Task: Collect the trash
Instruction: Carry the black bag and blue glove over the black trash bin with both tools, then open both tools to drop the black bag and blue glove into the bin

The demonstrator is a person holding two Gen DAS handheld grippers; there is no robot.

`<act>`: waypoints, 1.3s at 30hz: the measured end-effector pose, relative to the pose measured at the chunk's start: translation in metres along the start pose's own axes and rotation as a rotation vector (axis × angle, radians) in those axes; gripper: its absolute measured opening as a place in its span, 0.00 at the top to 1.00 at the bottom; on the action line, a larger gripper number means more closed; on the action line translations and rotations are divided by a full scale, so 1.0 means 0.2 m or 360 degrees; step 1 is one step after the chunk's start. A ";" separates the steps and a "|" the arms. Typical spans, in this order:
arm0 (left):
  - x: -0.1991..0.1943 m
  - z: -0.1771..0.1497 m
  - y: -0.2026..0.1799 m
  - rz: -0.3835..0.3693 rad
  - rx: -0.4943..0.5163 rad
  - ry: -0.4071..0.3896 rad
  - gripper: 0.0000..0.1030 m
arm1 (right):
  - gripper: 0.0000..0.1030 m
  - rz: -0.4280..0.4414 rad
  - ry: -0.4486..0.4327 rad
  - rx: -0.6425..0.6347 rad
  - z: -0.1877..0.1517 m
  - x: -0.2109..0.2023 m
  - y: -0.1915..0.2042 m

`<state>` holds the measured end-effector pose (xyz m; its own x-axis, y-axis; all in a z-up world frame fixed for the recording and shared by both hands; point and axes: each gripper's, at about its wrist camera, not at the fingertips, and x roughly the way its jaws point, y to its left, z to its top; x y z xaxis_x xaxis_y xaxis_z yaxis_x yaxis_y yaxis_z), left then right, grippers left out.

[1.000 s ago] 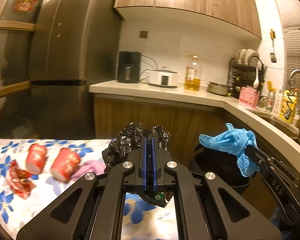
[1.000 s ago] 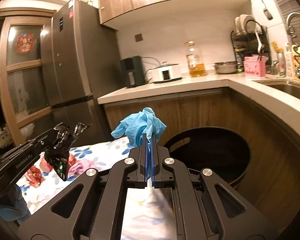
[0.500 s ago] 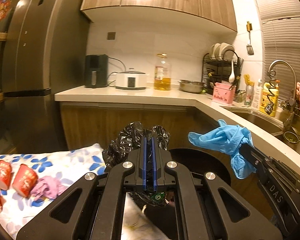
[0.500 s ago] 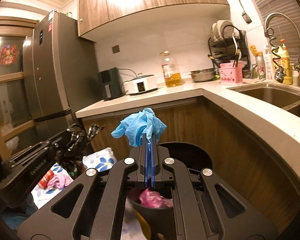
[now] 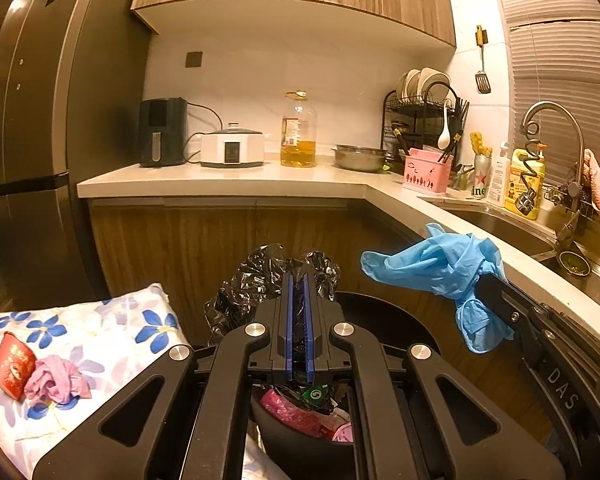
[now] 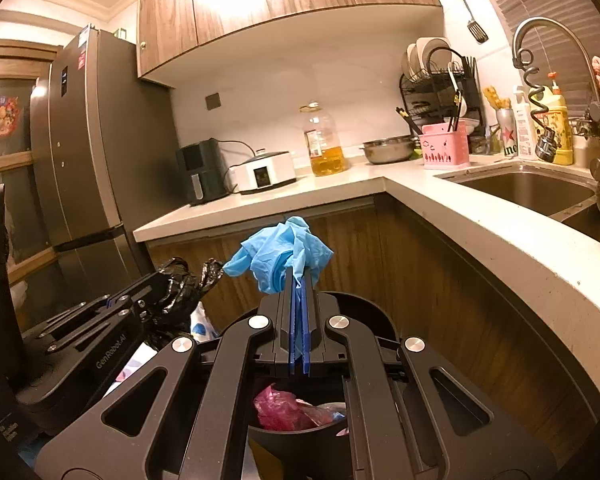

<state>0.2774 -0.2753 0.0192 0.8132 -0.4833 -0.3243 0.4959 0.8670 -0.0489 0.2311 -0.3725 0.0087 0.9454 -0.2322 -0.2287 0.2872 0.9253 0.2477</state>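
Observation:
My left gripper (image 5: 297, 280) is shut on a crumpled black plastic bag (image 5: 252, 280) and holds it above the black trash bin (image 5: 384, 312). My right gripper (image 6: 297, 276) is shut on a crumpled blue glove (image 6: 282, 254), also above the bin (image 6: 364, 304). The glove also shows in the left wrist view (image 5: 440, 264), and the black bag in the right wrist view (image 6: 180, 288). Pink trash (image 6: 280, 404) lies inside the bin. On the floral cloth (image 5: 112, 332) lie a red paper cup (image 5: 12, 364) and a pink crumpled wad (image 5: 56, 380).
Wooden cabinets and an L-shaped counter (image 5: 228, 180) stand behind and right of the bin. The counter holds an air fryer (image 5: 162, 132), cooker, oil bottle (image 5: 298, 132), bowl and dish rack. A sink (image 6: 528, 188) is on the right, a fridge (image 5: 32, 140) on the left.
Both grippers have moved right, away from the floral cloth, to above the trash bin. The cups have slid to the far left edge. Both stay shut on their trash.

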 end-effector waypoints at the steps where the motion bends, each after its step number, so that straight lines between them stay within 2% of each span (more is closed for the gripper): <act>1: 0.01 0.00 -0.01 -0.0003 0.0002 0.0003 0.96 | 0.98 -0.0001 0.0002 0.0006 0.00 0.01 -0.01; 16: 0.13 -0.02 -0.03 -0.0023 0.0007 0.0061 0.96 | 0.98 0.0008 0.0035 0.0037 -0.01 0.09 -0.03; 39: 0.22 -0.05 -0.03 -0.0050 0.0017 0.0100 0.95 | 0.96 0.0043 0.0082 0.0052 0.00 0.19 -0.02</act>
<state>0.3072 -0.2999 -0.0031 0.7766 -0.5014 -0.3815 0.5244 0.8500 -0.0497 0.2664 -0.3859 -0.0019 0.9439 -0.1910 -0.2692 0.2675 0.9205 0.2849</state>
